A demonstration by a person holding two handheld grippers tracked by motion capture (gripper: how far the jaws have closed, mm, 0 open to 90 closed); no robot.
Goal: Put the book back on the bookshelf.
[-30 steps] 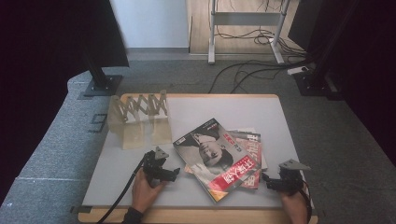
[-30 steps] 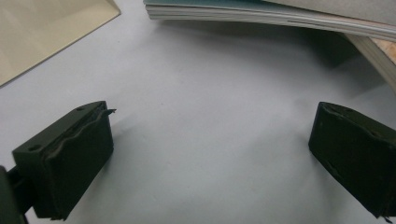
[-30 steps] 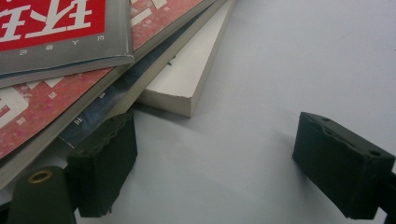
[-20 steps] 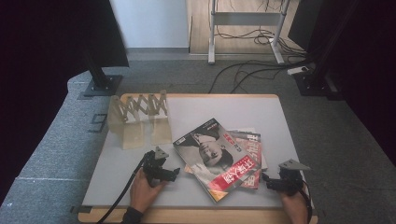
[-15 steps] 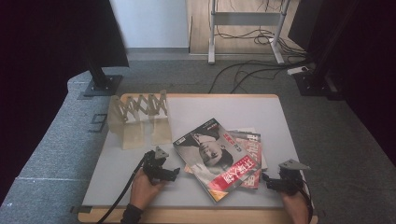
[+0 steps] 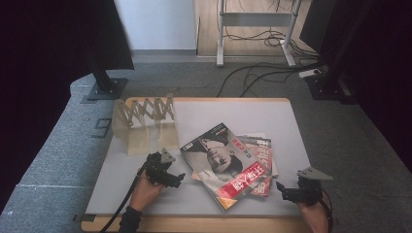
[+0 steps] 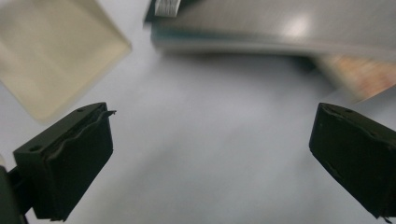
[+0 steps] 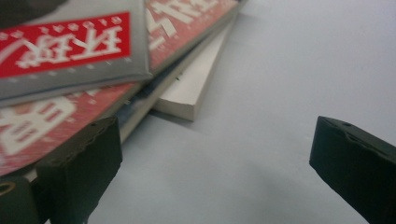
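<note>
**On the counter: magazine stack, two hand-held tools, folding rack**

On the near half of the counter, right of centre, lay a fanned stack of magazines. The top magazine, grey with a portrait cover and a red title band, sat turned at an angle, one corner pointing to the near edge. Red-covered issues showed under it toward the right edge.

Left tool: held in the person's left hand near the near-left part of the counter, just beside the left edge of the stack, apart from it. Jaws spread wide, with bare counter surface between them in the left gripper view.

Right tool: held near the near-right corner, just beside the stack's right corner. Jaws spread wide, having just been opening, with nothing between them. In the right gripper view, the stack's corner lay close by the left jaw; contact could not be told.

Folding rack: pale, accordion-type, standing upright toward the far-left corner, well apart from the stack.
</note>
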